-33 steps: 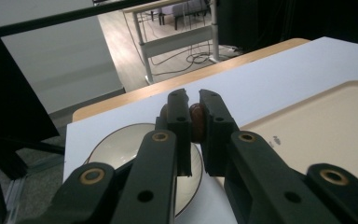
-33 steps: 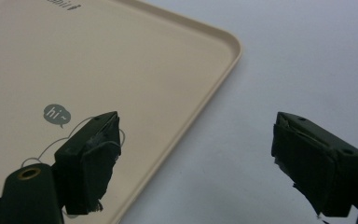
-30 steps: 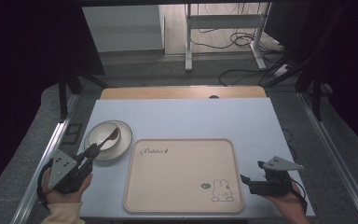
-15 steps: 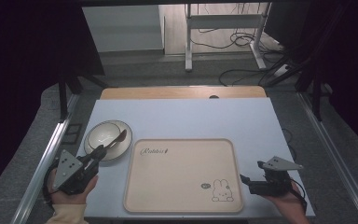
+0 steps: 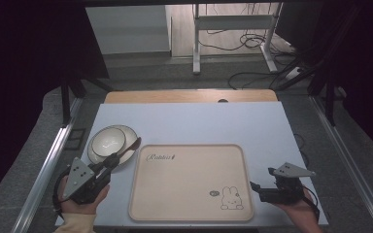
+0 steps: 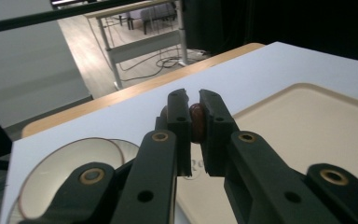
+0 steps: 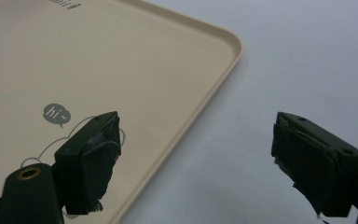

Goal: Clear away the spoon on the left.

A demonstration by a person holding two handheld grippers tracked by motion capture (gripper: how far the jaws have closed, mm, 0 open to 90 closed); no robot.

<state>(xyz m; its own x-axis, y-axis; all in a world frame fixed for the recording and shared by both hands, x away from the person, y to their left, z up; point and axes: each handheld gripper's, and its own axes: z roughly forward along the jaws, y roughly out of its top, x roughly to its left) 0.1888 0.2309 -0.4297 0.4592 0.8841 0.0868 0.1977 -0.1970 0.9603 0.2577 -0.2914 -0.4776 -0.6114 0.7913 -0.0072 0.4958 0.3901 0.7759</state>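
From the high view, the left claw (image 5: pixel 110 162) at the near left grips a brown spoon (image 5: pixel 128 148) whose far end lies over the rim of a plate (image 5: pixel 129 137) carrying a white bowl (image 5: pixel 107 141); the bowl looks empty. A beige tray (image 5: pixel 189 179) sits in the middle of the white surface (image 5: pixel 199 121), nothing in it. The right claw (image 5: pixel 255 186) hovers at the tray's near right edge.

In the left gripper view, the left claw (image 6: pixel 193 119) is clamped on the spoon's reddish-brown handle (image 6: pixel 196 122), bowl (image 6: pixel 70 163) at left.

In the right gripper view, the right claw (image 7: pixel 191 158) gapes wide, holding nothing, astride the tray's rim (image 7: pixel 205 100).

Reading cursive word on tray (image 5: pixel 189 213), near top left corner, too blurred for me to spell. Speech bubble (image 7: pixel 57 114) beside rabbit drawing (image 5: pixel 231 198) says "hi~".
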